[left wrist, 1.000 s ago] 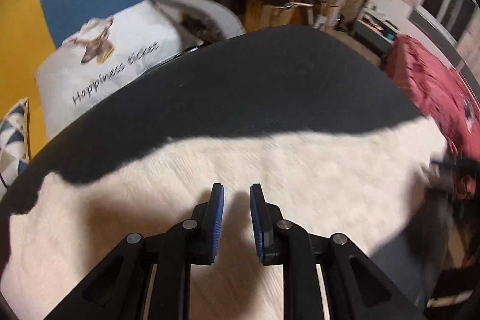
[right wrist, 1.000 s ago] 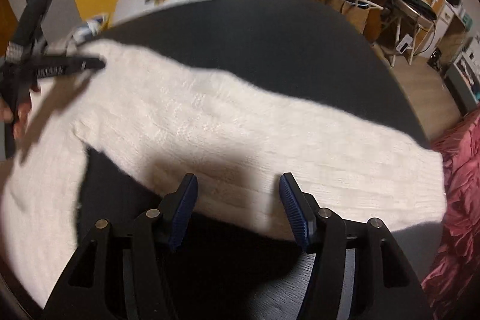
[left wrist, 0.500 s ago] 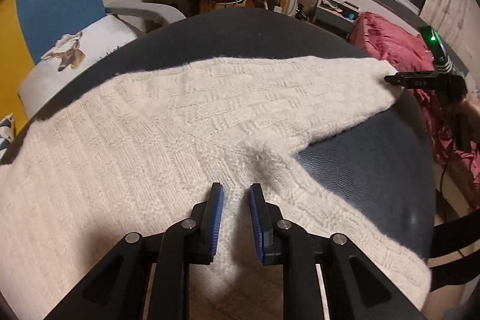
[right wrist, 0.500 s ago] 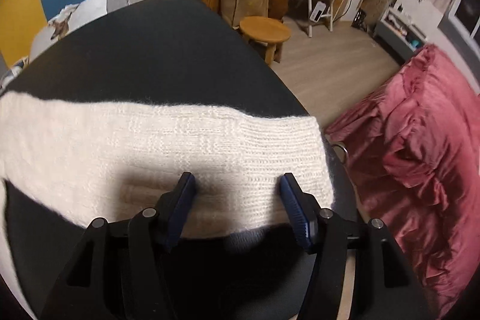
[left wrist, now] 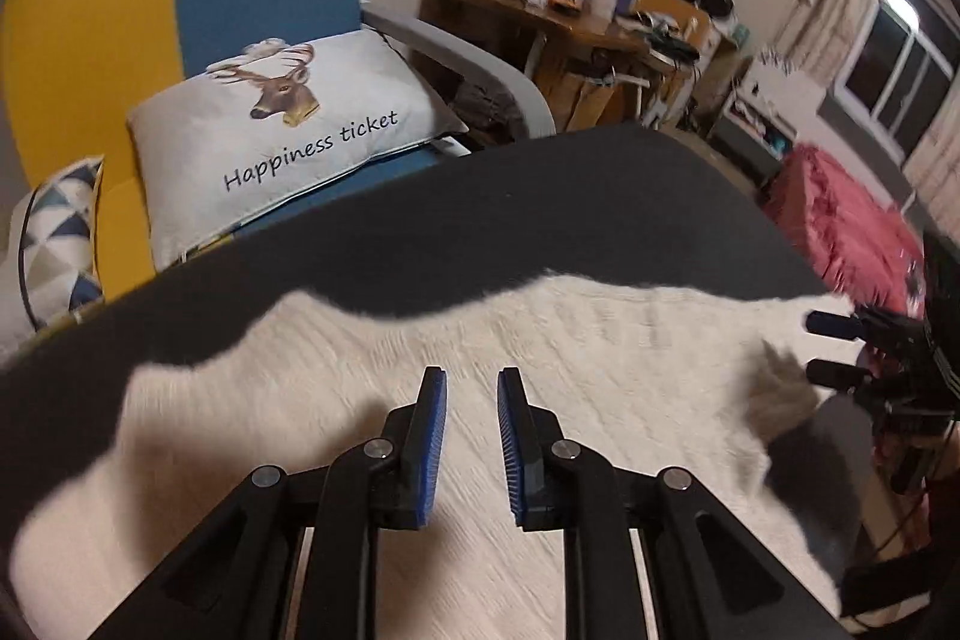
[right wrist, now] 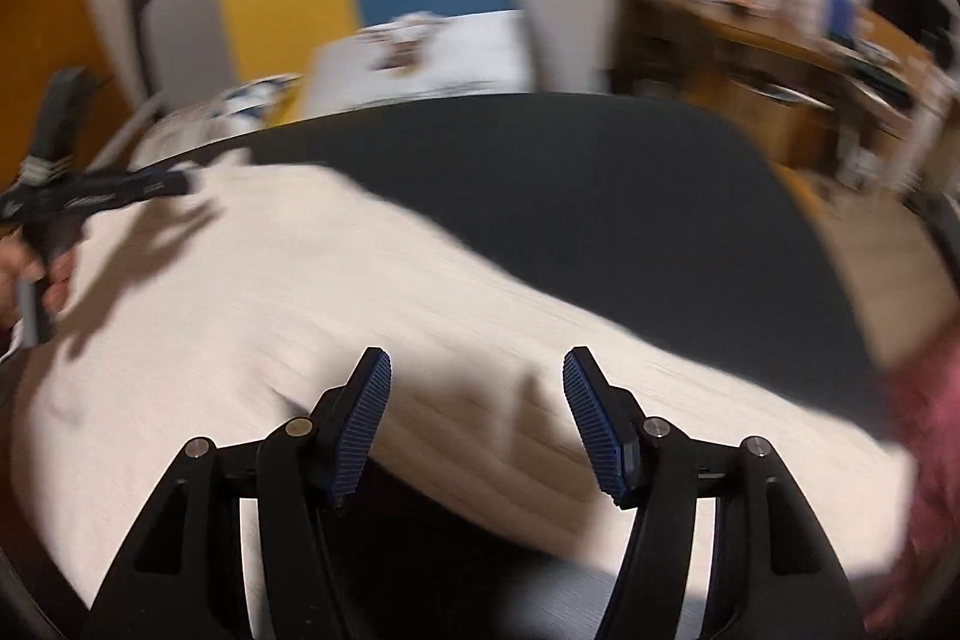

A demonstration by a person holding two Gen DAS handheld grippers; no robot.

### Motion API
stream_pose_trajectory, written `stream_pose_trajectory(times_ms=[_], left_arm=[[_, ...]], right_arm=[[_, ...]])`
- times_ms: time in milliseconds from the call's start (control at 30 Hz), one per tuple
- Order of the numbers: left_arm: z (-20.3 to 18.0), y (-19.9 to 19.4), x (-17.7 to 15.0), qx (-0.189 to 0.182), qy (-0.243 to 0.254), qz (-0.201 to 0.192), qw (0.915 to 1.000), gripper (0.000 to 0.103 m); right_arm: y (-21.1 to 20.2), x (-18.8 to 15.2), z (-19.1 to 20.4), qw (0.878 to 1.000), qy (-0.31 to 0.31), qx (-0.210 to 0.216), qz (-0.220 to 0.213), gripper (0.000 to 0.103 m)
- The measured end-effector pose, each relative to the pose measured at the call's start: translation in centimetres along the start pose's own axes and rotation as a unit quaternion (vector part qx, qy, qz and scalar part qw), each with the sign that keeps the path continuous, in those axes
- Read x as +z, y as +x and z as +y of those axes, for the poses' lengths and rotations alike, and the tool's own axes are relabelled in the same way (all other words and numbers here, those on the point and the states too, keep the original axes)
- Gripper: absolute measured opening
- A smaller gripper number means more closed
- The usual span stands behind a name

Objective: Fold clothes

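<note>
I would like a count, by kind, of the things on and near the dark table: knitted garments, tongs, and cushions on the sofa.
White knitted sweater: 1
Tongs: 2, left tongs and right tongs
Cushions: 2, deer cushion and triangle-pattern cushion
Total: 5

The deer pillow [left wrist: 282, 130] reads "Happiness ticket"; other labels seem too blurred.

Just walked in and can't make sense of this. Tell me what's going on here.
A person is folding a cream knitted sweater spread over a dark round table, with a two-finger gripper in each hand. The left gripper hovers over the knit, jaws slightly apart, holding nothing. The right gripper is wide open above the sweater's near edge. Nothing is gripped yet.
</note>
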State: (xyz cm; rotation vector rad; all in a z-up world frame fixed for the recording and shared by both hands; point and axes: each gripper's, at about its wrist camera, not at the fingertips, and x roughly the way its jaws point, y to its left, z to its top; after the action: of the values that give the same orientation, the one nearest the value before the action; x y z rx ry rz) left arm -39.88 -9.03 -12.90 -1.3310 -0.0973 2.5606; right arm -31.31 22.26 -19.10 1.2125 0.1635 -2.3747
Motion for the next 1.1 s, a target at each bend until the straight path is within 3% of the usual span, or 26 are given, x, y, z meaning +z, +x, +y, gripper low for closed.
stream_pose_trajectory(times_ms=[67, 200, 333, 400, 633, 700, 867, 1000, 1100], left_arm=[[-0.5, 1.3, 0.6, 0.0, 0.022, 0.01, 0.9997, 0.016], [-1.8, 4.3, 1.6, -0.002, 0.056, 0.031, 0.998, 0.016], [-1.1, 7.3, 1.7, 0.024, 0.034, 0.035, 0.9985, 0.017], [-0.2, 7.2, 1.5, 0.008, -0.003, 0.022, 0.9997, 0.017], [-1.1, 5.2, 0.8, 0.01, -0.019, -0.002, 0.9998, 0.017], [-2.2, 3.8, 0.2, 0.01, -0.001, -0.015, 0.9998, 0.017], [-6.2, 2.5, -1.6, -0.032, 0.042, -0.014, 0.9985, 0.017], [-10.3, 2.7, -3.4, -0.073, 0.076, 0.007, 0.9944, 0.017], [-12.5, 3.3, -4.6, -0.082, 0.092, 0.024, 0.992, 0.017]], right_arm=[[2.8, 2.2, 3.1, 0.999, -0.025, 0.023, 0.003, 0.063], [7.0, 5.2, 6.4, 0.998, -0.051, 0.031, 0.019, 0.063], [10.6, 5.1, 6.3, 0.995, -0.053, -0.05, 0.064, 0.063], [10.4, 4.3, 5.2, 0.998, -0.024, -0.039, 0.048, 0.063], [10.1, 4.0, 5.0, 0.998, -0.014, -0.037, 0.045, 0.065], [8.8, 4.0, 4.4, 0.999, 0.002, -0.019, 0.04, 0.065], [5.6, 0.9, 0.8, 0.998, 0.031, -0.046, 0.043, 0.065], [3.1, -1.7, -2.1, 0.995, 0.054, -0.067, 0.045, 0.065], [1.3, -3.5, -4.3, 0.993, 0.072, -0.083, 0.047, 0.065]])
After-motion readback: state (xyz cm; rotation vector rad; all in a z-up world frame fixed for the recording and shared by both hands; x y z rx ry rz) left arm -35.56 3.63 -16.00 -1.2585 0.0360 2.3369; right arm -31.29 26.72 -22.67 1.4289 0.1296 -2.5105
